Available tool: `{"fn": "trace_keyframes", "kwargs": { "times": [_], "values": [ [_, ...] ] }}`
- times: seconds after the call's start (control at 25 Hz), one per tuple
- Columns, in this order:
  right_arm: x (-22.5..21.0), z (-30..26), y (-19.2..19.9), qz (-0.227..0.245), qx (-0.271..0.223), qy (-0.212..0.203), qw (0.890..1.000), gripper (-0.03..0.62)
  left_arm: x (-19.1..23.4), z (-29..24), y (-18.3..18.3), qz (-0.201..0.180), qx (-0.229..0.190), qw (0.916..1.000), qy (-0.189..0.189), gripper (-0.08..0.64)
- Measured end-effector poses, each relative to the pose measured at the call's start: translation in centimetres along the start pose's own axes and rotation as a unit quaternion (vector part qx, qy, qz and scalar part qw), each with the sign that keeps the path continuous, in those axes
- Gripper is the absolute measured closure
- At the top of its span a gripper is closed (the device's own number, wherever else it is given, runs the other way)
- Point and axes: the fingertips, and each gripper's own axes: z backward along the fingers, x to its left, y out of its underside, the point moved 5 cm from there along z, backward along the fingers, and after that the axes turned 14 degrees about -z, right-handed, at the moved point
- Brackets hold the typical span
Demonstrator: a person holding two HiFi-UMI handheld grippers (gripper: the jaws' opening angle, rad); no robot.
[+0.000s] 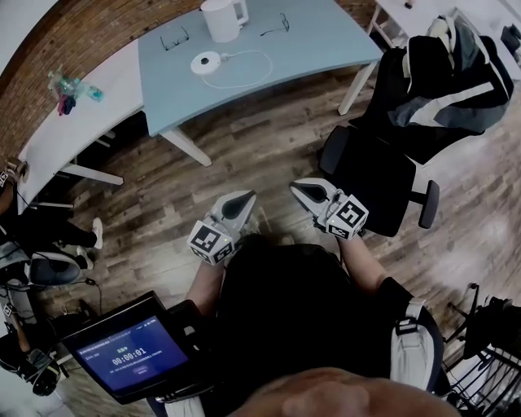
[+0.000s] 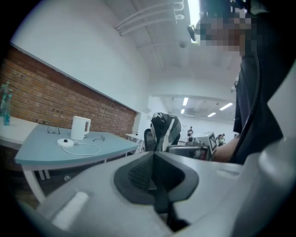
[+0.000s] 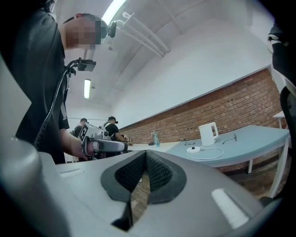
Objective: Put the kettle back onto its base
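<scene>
Head view: the white plastic electric kettle [image 1: 224, 18] stands upright at the top of the frame on the pale blue-grey table [image 1: 317, 45]. Just below it in the picture, apart from it, lies the round white base [image 1: 206, 62], with a white cord [image 1: 254, 72] looped out to its right. Two pairs of dark-framed glasses [image 1: 174, 38] lie on either side of the kettle. The left gripper [image 1: 244, 198] and the right gripper [image 1: 303, 189] are held side by side at mid-frame over the wooden plank floor [image 1: 269, 138], both well short of the table. A black office chair [image 1: 383, 167] draped with a dark jacket stands at the right.

Left gripper view: the left gripper [image 2: 154, 155] has its dark ribbed pads pressed together with nothing between them. The kettle [image 2: 80, 127] is at the middle left of the frame, far beyond the jaws and to their left, and the base [image 2: 66, 143] sits just left of and below it on the table [image 2: 41, 152].

Right gripper view: the right gripper [image 3: 145, 155] is closed too, its tips meeting with nothing in them and only a sliver of floor showing lower down. The kettle [image 3: 208, 134] stands at the middle right, far past the jaws and to their right, with the base [image 3: 194, 149] just left of and below it. The left gripper [image 3: 99, 144] shows at the middle left.
</scene>
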Motion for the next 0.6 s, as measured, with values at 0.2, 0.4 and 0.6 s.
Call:
{"fn": "trace_keyframes", "kwargs": {
  "times": [0.2, 0.4, 0.6],
  "values": [
    [0.0, -0.5, 0.0, 0.003, 0.002, 0.002, 1.000, 0.589, 0.4, 0.0, 0.0, 0.001, -0.001, 1.0000, 0.000, 0.558],
    [0.1, -0.7, -0.1, 0.001, 0.004, 0.004, 1.000, 0.589, 0.8, -0.1, -0.1, 0.003, -0.001, 1.0000, 0.004, 0.558],
    [-0.1, -1.4, -0.3, 0.000, 0.003, 0.006, 1.000, 0.589, 1.4, -0.1, -0.3, 0.001, -0.001, 1.0000, 0.004, 0.558]
  ]
}}
